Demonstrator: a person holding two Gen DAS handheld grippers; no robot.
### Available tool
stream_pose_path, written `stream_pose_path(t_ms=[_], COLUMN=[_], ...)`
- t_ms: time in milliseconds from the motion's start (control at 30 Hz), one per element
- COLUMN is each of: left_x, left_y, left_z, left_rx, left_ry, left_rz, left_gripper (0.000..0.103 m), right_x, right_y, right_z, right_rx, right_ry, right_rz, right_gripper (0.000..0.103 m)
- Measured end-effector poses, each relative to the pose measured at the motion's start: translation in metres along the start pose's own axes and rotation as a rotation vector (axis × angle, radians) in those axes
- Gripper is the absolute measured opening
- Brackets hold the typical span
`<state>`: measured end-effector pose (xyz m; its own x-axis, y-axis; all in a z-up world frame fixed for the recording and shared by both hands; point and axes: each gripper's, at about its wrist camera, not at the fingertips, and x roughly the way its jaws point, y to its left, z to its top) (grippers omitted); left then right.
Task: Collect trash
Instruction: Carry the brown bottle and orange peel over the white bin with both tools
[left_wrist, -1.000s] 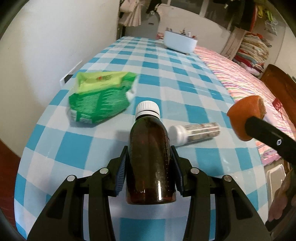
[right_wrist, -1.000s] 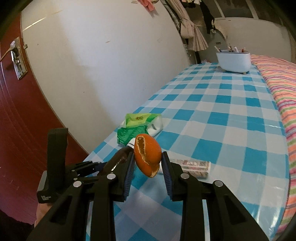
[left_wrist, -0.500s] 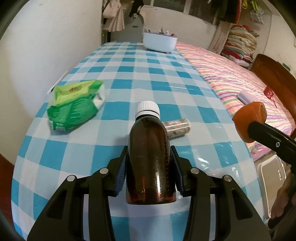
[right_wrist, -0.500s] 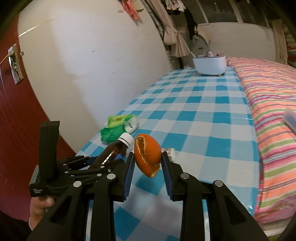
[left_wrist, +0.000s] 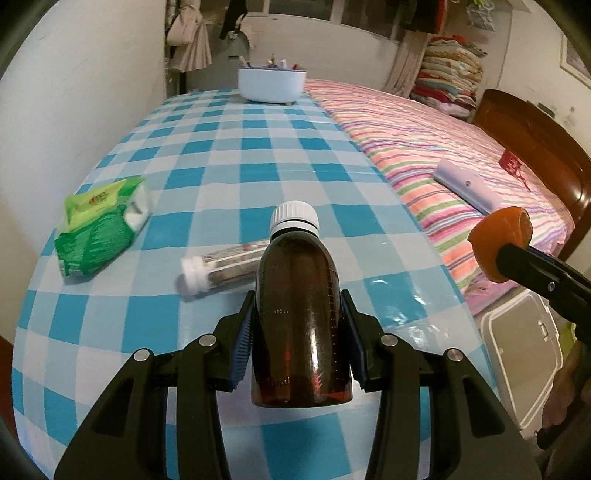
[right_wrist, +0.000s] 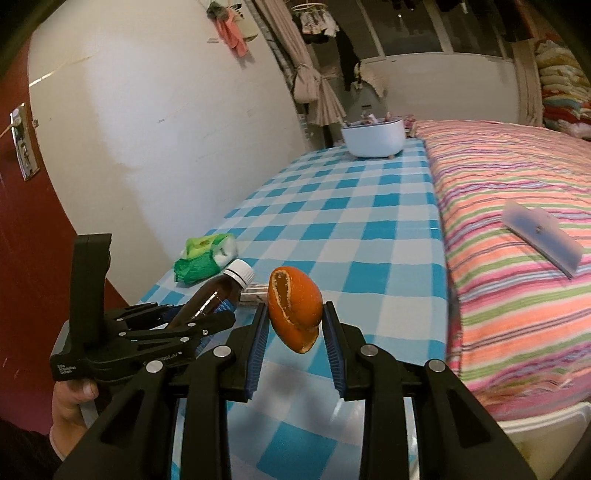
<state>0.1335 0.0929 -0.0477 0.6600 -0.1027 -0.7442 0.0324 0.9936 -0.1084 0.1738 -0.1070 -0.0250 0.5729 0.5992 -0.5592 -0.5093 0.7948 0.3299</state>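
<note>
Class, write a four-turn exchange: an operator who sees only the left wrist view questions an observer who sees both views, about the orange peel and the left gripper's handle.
Operator: I see only one finger of the right gripper behind the peel. Is it gripped?
Observer: Yes, both pads press its sides, and it hangs clear above the table.
Operator: What holds my left gripper, the one with the bottle?
Observer: A hand grips its handle, with the thumb showing.
</note>
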Motion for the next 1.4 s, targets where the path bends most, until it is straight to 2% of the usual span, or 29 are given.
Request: stream_pose_path(t_ms=[867,1400], left_x=[0.001,-0.006], left_y=[-0.093,-0.144], left_z=[-0.011,-0.027], left_rx=[0.165,0.269], left_ry=[0.01,0.013], left_rz=[-0.093,-0.138], left_gripper=[0.043,0.043], right_x=[-0.079,-0.116], right_y=[-0.059,-0.083], right_z=[-0.032,-0.047], right_rx=[0.086,0.128], right_ry=[-0.067,-0.107], right_rz=[-0.155,-0.209], right_gripper=[0.029,0.029])
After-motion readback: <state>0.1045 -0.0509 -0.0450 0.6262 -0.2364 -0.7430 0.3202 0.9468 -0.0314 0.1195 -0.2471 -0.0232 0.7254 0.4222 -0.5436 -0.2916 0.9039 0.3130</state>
